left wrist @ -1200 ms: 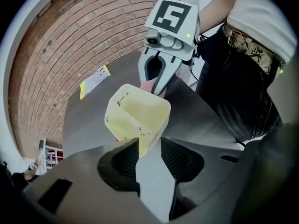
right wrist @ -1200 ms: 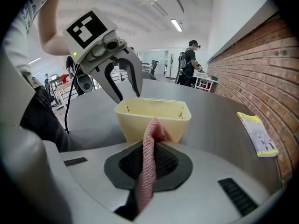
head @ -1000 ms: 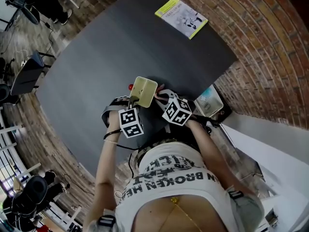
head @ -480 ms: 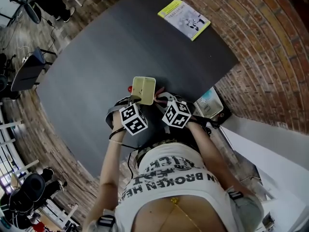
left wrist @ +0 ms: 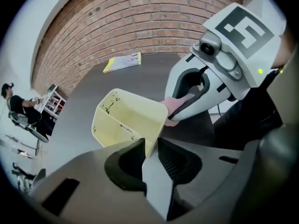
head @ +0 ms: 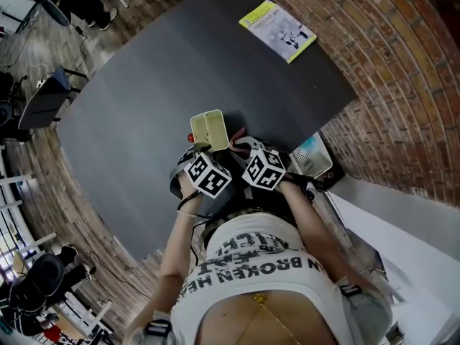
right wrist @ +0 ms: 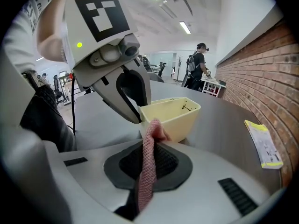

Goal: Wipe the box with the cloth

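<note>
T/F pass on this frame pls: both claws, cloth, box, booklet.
1. The left claw is clamped on a wall of the yellow box. True. Its jaws have just been closing slightly, with that wall between them.
2. The right claw is empty. False: it is shut on the pink cloth.
3. The pink cloth is at the outside of the yellow box, not inside it. True.
4. The booklet lies under the yellow box. False: it lies flat near the far edge of the table, well apart from the box.
</note>
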`<move>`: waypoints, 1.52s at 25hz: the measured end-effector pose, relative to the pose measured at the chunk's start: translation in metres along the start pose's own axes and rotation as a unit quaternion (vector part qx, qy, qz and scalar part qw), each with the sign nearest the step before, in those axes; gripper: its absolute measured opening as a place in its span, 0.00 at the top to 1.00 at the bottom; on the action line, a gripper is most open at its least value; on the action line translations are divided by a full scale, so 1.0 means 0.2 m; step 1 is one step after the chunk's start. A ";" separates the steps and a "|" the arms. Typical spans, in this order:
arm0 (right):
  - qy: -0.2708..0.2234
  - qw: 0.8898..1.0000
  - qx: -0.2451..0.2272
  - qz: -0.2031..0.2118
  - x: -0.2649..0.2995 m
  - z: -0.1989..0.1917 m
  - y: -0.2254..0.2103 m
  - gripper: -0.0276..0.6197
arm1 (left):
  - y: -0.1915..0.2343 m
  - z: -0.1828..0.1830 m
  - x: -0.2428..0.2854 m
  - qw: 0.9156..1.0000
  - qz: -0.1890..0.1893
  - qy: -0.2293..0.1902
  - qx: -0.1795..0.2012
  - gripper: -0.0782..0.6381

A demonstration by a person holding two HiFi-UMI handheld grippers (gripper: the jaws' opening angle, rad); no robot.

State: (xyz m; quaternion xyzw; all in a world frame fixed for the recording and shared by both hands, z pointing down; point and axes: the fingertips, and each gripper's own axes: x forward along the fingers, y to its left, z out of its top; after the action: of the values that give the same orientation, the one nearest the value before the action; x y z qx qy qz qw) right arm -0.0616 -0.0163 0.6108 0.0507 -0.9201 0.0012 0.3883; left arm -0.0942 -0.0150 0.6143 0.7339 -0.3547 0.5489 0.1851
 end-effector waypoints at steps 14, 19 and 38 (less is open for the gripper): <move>-0.011 0.999 -0.001 0.033 0.00 0.03 0.03 0.93 | 0.00 0.05 0.01 0.988 -0.030 -0.088 -0.122 0.76; -0.002 0.999 0.035 0.001 -0.08 -0.02 -0.08 0.93 | 0.03 0.02 -0.10 0.983 0.003 -0.121 -0.141 0.75; -0.163 0.987 0.014 0.011 -0.31 0.30 -0.22 0.93 | 0.10 0.17 -0.39 0.921 0.090 -0.290 -0.245 0.88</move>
State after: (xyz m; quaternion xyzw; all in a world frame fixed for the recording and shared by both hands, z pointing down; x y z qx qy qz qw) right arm -0.0575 -0.0572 0.5242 0.0456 -0.9714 0.0105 0.2326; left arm -0.0962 -0.0261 0.5270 0.7578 -0.5807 0.2220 0.1982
